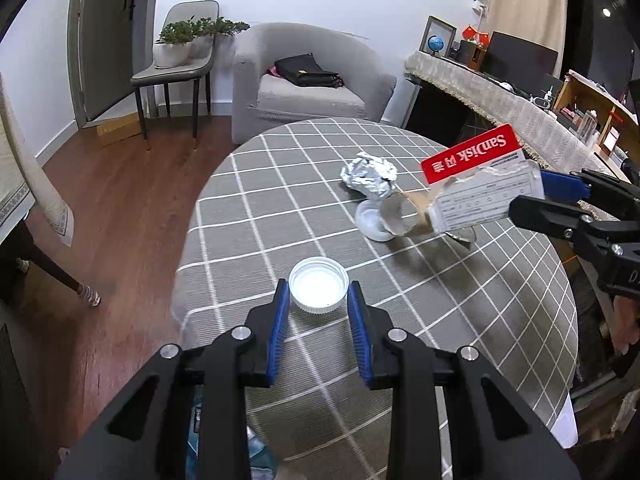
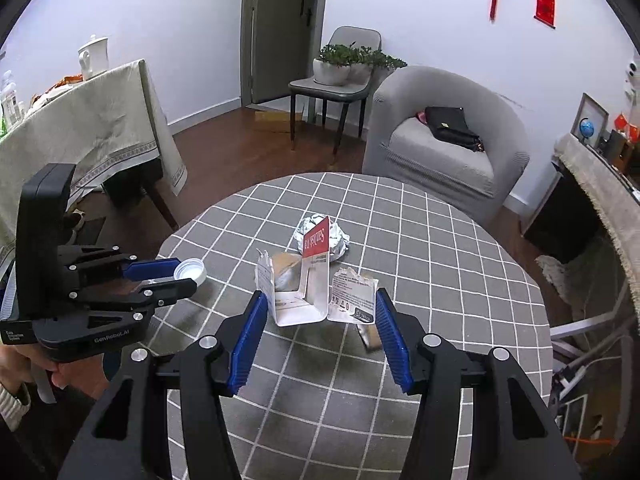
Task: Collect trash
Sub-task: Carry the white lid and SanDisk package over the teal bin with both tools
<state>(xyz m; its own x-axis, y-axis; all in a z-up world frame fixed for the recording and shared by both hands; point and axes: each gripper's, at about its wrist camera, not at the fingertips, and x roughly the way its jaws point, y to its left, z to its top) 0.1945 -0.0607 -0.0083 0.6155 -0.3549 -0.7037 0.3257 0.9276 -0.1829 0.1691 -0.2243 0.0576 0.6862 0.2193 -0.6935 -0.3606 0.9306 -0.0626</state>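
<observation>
L wrist view: left gripper (image 1: 319, 300) is closed on a white plastic bottle cap (image 1: 318, 290), blue ribbed pads against its ridged rim, open side up. Only this view shows the small white lid (image 1: 370, 222) on the table (image 1: 280, 208), just beside the crumpled foil ball (image 1: 370, 175), w/ a bit of torn cardboard touching it. The right gripper comes in from the right edge here; its jaws are partly hidden behind the torn SanDisk package (image 1: 480, 182).

R wrist view: right gripper (image 2: 320, 320) stands about half open, clamped on the package (image 2: 316, 288) — thin white card, red top flap, ragged torn edges, folded into an open box shape; pads press both outer flaps. Pkg sits clear of the tabletop. This view also shows the left gripper (image 2: 182, 276) from the side w/ the cap (image 2: 191, 271) between its pads, plus a person's hand (image 2: 68, 372) under it. Foil ball (image 2: 323, 236) lies behind the pkg.

Table: round, grey cloth w/ white grid.
</observation>
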